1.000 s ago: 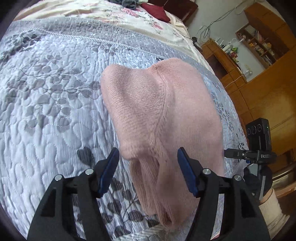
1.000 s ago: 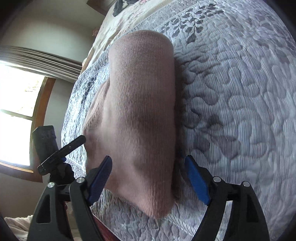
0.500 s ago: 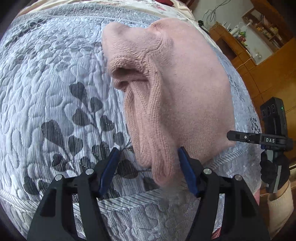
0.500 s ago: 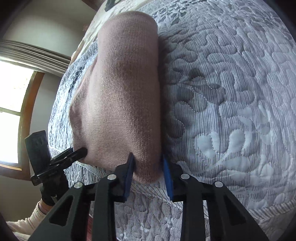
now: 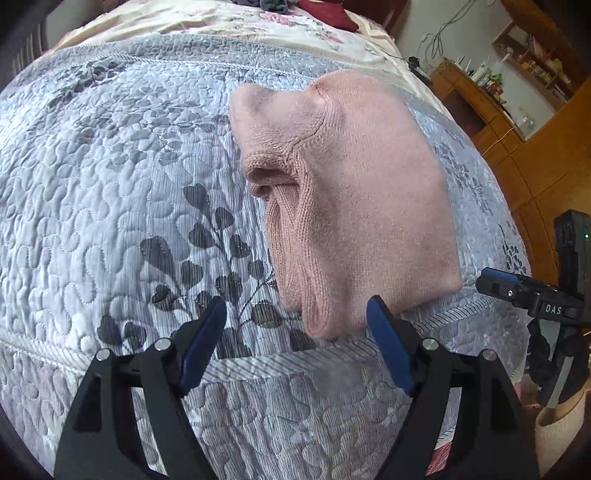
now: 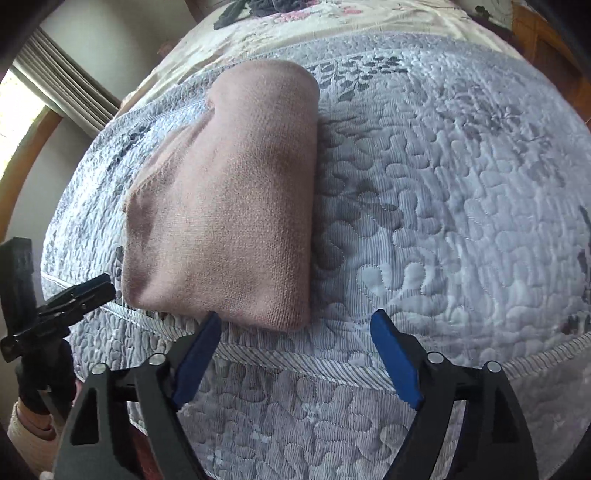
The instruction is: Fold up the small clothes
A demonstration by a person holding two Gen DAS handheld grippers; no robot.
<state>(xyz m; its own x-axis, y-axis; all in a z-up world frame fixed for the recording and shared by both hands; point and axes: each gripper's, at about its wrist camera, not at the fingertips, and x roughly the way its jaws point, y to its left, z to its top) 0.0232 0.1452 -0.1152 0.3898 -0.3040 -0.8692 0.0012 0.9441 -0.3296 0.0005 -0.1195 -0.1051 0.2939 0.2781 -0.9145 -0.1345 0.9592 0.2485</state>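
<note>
A folded pink knitted garment (image 5: pixel 354 192) lies flat on the grey quilted bedspread (image 5: pixel 110 206), close to the bed's near edge. In the left wrist view its layered folded edge faces left. My left gripper (image 5: pixel 297 317) is open, just short of the garment's near end, holding nothing. From the right wrist view the same pink garment (image 6: pixel 236 206) shows its smooth top. My right gripper (image 6: pixel 297 326) is open too, its fingertips straddling the near right corner without touching it. The other gripper (image 6: pixel 55 306) appears at the left of that view.
The quilt's corded border (image 6: pixel 332 365) runs along the bed edge just below the garment. A floral sheet (image 5: pixel 221 26) with dark clothes lies at the far end of the bed. Wooden furniture (image 5: pixel 517 140) stands to the right, a curtained window (image 6: pixel 44 85) to the left.
Half a second ago my right gripper was shut on the garment's near corner; it has let go, opened and drawn back. The left gripper stayed open and pulled back slightly. The garment now rests flat.
</note>
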